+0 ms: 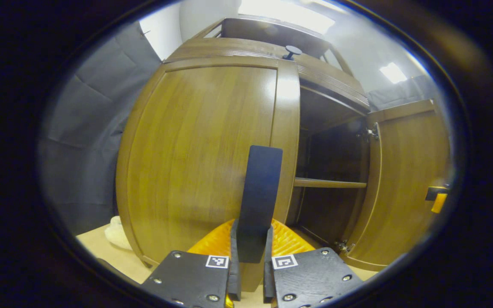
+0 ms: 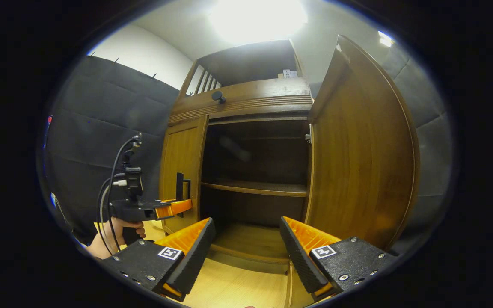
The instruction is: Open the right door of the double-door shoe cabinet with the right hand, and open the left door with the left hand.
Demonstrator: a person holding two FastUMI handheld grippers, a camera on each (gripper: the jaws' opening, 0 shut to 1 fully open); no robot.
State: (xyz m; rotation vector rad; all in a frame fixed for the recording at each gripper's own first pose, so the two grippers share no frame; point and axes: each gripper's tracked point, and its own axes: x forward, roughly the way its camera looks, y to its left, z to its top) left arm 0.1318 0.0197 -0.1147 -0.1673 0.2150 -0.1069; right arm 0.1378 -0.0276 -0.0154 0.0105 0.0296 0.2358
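Left gripper view: our left tongs (image 1: 250,261) pinched the dark upright handle (image 1: 258,201) of the closed brown wooden left door (image 1: 199,162). Rigid, hinged panel, handle the sure hold, we judged. Right door (image 2: 357,154) stood open; right tongs (image 2: 246,252) were spread, empty.
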